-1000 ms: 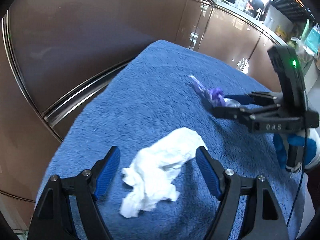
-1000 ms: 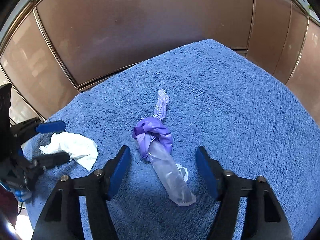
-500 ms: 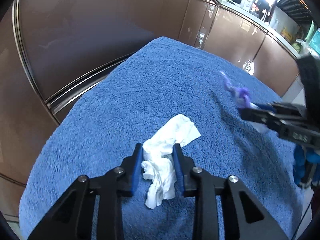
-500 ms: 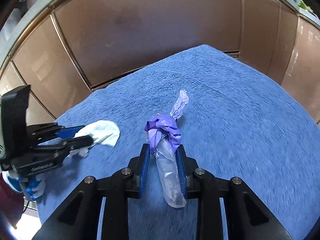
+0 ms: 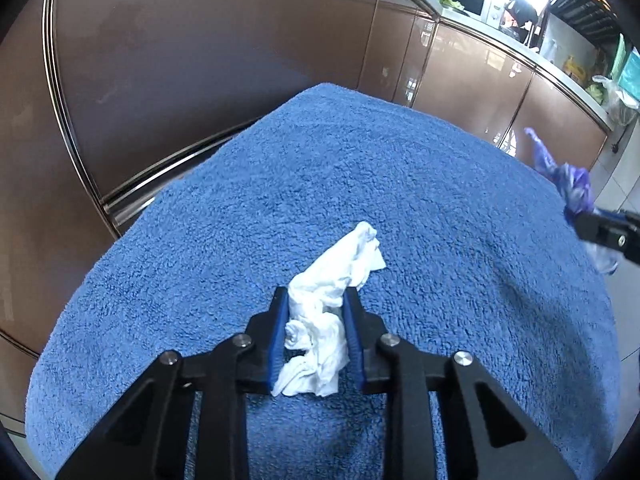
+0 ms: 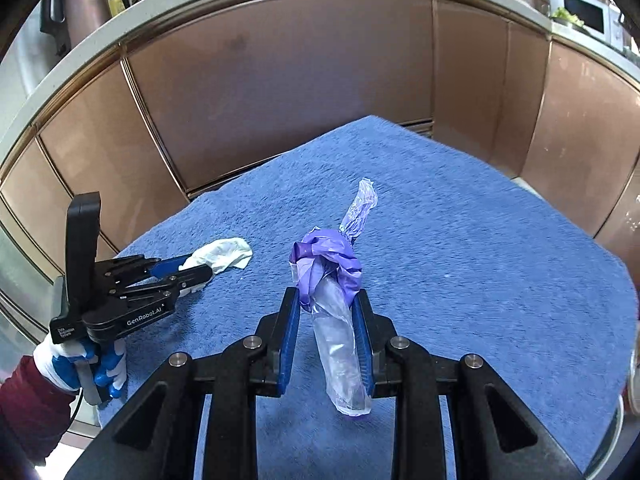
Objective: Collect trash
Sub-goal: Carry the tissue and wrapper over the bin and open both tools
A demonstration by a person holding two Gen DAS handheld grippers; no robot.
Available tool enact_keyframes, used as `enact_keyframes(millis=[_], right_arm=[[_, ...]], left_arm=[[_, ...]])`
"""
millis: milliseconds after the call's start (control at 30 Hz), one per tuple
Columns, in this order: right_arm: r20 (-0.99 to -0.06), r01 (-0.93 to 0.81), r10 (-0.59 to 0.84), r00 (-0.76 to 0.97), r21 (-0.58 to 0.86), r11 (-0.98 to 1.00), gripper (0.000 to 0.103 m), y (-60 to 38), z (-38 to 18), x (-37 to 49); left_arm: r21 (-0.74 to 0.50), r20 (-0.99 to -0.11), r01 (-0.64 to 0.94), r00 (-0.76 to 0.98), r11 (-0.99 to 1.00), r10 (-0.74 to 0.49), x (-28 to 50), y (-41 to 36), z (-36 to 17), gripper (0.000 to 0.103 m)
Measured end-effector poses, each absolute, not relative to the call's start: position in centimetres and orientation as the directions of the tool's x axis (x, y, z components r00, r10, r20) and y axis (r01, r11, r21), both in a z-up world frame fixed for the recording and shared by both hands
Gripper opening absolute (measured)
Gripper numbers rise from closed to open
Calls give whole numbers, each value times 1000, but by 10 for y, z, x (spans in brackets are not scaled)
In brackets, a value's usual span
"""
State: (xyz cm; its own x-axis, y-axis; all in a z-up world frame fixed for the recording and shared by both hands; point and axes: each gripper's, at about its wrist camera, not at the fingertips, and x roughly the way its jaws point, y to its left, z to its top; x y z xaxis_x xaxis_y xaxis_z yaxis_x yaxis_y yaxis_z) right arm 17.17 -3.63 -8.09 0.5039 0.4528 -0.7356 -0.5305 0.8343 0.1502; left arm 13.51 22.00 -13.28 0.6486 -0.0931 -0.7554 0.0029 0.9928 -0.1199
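Blue towel (image 5: 400, 184) covers the work surface, and both pieces of trash are now gripped. A second ago both grippers were wide open, straddling their targets on the towel. Half a second ago they closed. Now both look raised: the wrapper's front end stands clear of the towel.

Left gripper (image 5: 314, 334): jaws closed down to a narrow gap, pinching the crumpled white tissue (image 5: 328, 304) between the blue pads. The front end of the tissue sticks out past the fingertips, the tail hangs below the pads. Whether the tissue is fully clear of the towel, I can't tell.

Right gripper (image 6: 326, 330): same state, jaws nearly together, clamped on the purple and clear plastic wrapper (image 6: 332, 280). Knotted purple part sits just ahead of the pads, clear tail hangs down behind.

Meaning for the task: pick-up looks done for both items, so my guess is that carrying them to a bin comes next. No bin visible in either view.

Count: two grippers, two trash items (one tissue, one wrapper), one towel. No other loose trash on the towel.
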Motion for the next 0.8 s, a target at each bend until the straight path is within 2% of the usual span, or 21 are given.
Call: enact_keyframes(millis=[400, 800], right_arm=[[-713, -527, 456, 532, 142, 838, 26, -37, -62, 154], [-673, -516, 481, 561, 170, 839, 26, -69, -51, 150]], left_arm=[[-132, -754, -2, 650, 991, -99, 138, 221, -136, 25], [-58, -762, -14, 647, 998, -35, 137, 207, -132, 25]])
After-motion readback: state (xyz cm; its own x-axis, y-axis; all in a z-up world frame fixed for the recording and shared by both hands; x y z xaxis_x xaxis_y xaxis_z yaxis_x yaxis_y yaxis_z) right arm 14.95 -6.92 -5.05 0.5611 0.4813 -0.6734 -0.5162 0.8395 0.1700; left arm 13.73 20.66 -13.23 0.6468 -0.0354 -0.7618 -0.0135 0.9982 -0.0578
